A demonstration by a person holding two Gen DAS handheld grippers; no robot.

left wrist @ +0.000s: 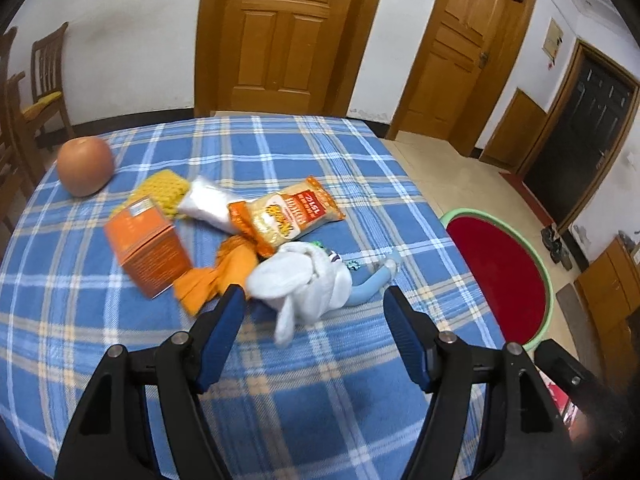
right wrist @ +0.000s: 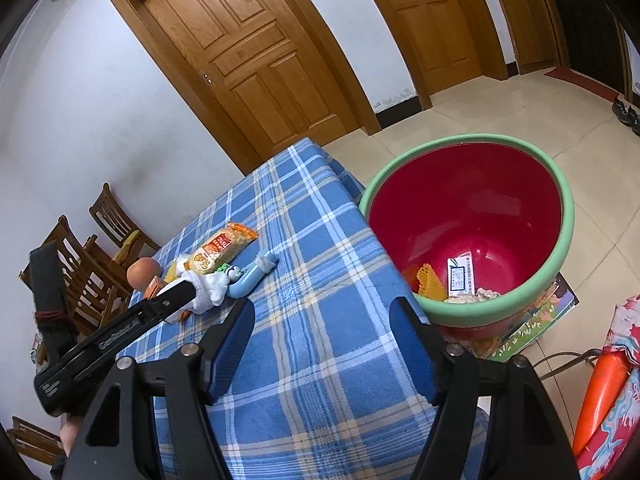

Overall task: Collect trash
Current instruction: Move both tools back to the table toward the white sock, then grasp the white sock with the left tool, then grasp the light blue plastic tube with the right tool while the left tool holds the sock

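Observation:
On the blue plaid table (left wrist: 280,360) lie a crumpled white cloth (left wrist: 300,280), an orange snack bag (left wrist: 286,216), an orange wrapper (left wrist: 224,272), an orange box (left wrist: 146,246), a white packet (left wrist: 208,204) and a yellow knitted piece (left wrist: 162,190). My left gripper (left wrist: 314,300) is open, its fingers on either side of the white cloth. My right gripper (right wrist: 322,316) is open and empty above the table's edge, next to the red bin with a green rim (right wrist: 472,224), which holds some trash (right wrist: 452,284).
An orange round fruit (left wrist: 85,166) sits at the table's far left. A light-blue curved object (left wrist: 372,280) lies beside the cloth. Wooden chairs (left wrist: 44,80) stand left of the table. The bin (left wrist: 504,280) stands on the floor at the table's right.

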